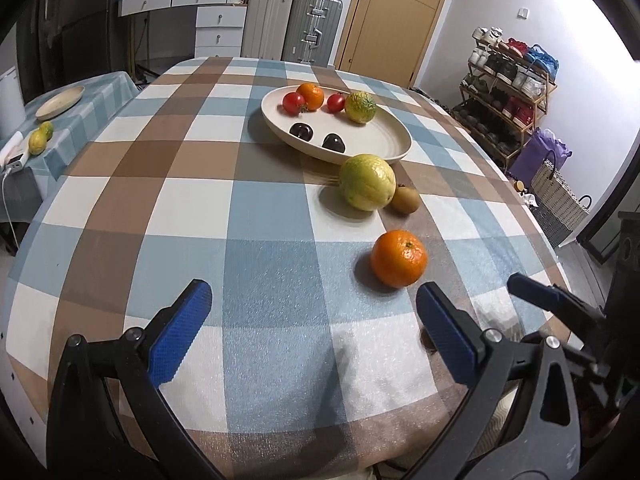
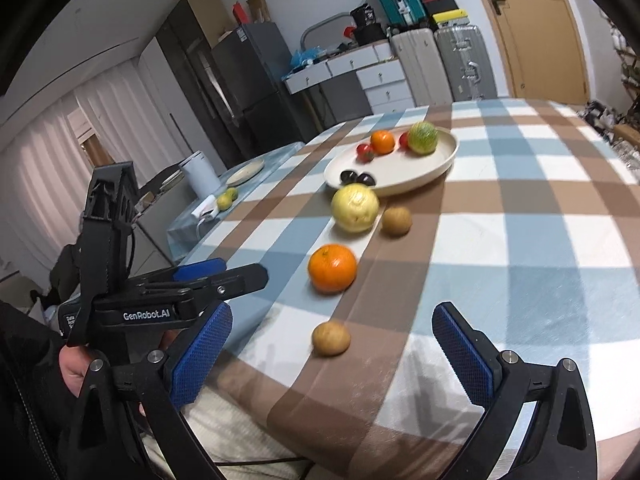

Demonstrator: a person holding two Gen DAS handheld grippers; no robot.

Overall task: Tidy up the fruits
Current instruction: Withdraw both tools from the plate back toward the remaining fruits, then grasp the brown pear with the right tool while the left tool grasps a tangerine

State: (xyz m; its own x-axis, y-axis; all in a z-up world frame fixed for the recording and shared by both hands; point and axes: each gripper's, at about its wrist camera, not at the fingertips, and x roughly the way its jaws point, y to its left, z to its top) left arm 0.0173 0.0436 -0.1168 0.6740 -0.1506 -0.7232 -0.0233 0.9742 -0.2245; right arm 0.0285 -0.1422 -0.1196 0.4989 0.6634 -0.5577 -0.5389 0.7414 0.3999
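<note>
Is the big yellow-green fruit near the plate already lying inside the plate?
No, the yellow-green fruit lies on the tablecloth just outside the plate, beside a kiwi.

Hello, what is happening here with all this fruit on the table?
A person holds two tongs over a checkered table and is sorting fruit into a cream plate. Six pieces already lie in it. Outside it remain a yellow-green fruit, two kiwis and an orange. The left tongs and the right tongs are both open and empty.
</note>
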